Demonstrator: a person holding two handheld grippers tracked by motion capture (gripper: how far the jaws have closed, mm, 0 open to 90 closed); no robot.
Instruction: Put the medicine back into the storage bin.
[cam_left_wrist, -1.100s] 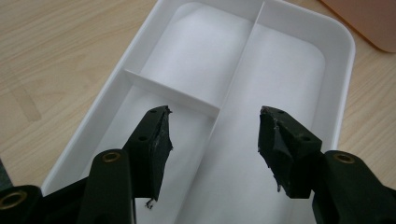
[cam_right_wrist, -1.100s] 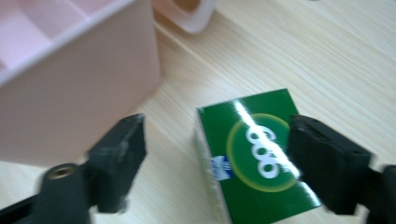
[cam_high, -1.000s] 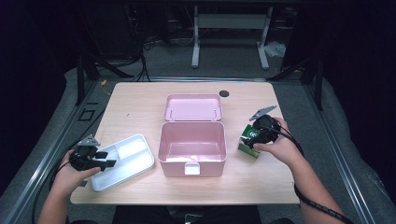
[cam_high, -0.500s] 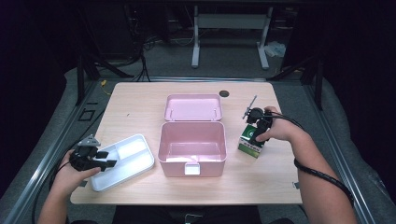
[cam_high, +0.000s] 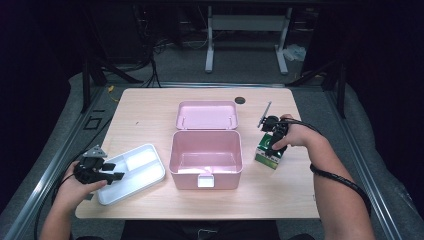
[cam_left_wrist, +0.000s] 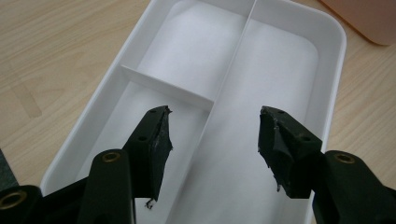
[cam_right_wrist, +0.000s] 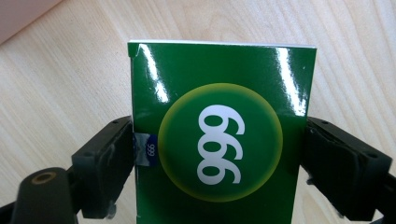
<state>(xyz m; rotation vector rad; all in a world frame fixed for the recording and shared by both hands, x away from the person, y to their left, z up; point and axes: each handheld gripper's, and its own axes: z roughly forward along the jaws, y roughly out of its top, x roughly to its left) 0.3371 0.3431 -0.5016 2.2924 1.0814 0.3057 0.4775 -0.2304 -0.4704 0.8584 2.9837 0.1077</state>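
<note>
1. The green carton (cam_right_wrist: 219, 140), marked "999", stands on the table (cam_high: 150, 115) just to the right of the open pink box (cam_high: 205, 159), apart from its wall.
2. The right gripper (cam_high: 272, 136) comes down on the carton from above. In the right gripper view its jaws sit on the carton's two narrow sides; both pads appear to touch the card, so it looks closed on the carton, though how firmly I cannot tell.
3. The carton is probably light and thin-walled, a folded card pack. The glossy print shows glare, so the faces may be slippery. Hard squeezing would likely dent the sides.
4. The narrow sides near mid-height seem the best place to hold it, well below the top flap, with modest pressure. That is roughly where the pads sit.
5. The left gripper (cam_left_wrist: 212, 140) hovers with its jaws spread wide and holding nothing, over the white divided tray (cam_left_wrist: 322, 28), which lies to the left of the pink box.
6. The tray looks like stiff, smooth plastic, light but broad. Its rim or the thin divider (cam_left_wrist: 166, 88) would give a firmer grip than the flat floor.
7. The pink box's lid (cam_high: 206, 115) lies back, away from the person, and its cavity is bare.
</note>
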